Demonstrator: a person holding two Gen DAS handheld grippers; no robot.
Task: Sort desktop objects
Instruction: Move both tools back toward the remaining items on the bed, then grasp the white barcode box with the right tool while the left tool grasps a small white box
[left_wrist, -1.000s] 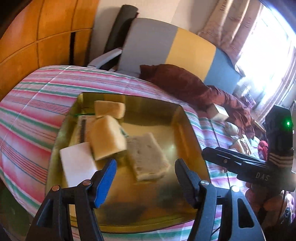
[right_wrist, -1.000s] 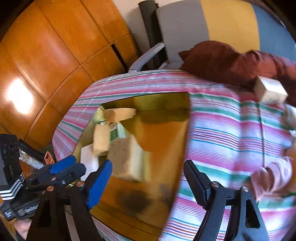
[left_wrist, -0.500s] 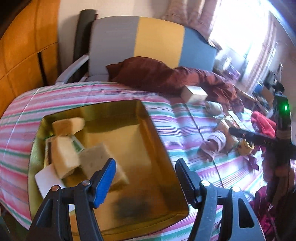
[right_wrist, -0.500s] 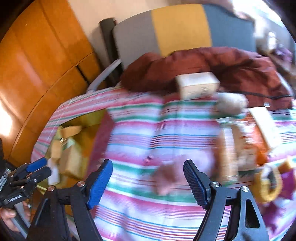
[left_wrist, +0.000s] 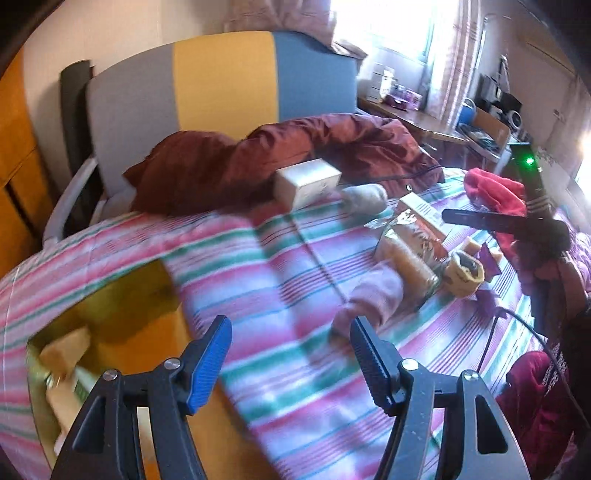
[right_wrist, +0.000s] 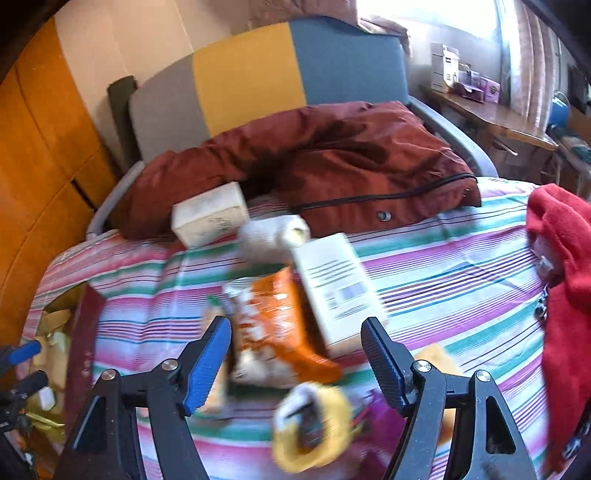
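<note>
My left gripper (left_wrist: 290, 339) is open and empty above the striped cloth, between the gold tray (left_wrist: 110, 306) holding sponges (left_wrist: 64, 350) and a pink sock (left_wrist: 373, 299). My right gripper (right_wrist: 297, 332) hovers over an orange snack bag (right_wrist: 280, 321) and a white box (right_wrist: 332, 288). Its jaws are closing, with nothing pressed between the pads. A yellow rolled sock (right_wrist: 314, 424) lies just below it. Further back sit a cream box (right_wrist: 208, 214) and a white rolled sock (right_wrist: 273, 232). The picture is blurred by motion.
A maroon jacket (right_wrist: 314, 155) lies across the back of the table against a grey, yellow and blue chair (right_wrist: 258, 74). A red cloth (right_wrist: 565, 258) covers the right edge. The tray (right_wrist: 55, 321) sits at the far left, and a cluttered desk (left_wrist: 443, 125) stands by the window.
Both grippers have swung right, away from the tray with the sponges and over to the heap of socks, boxes and the snack bag. Both stayed empty.
</note>
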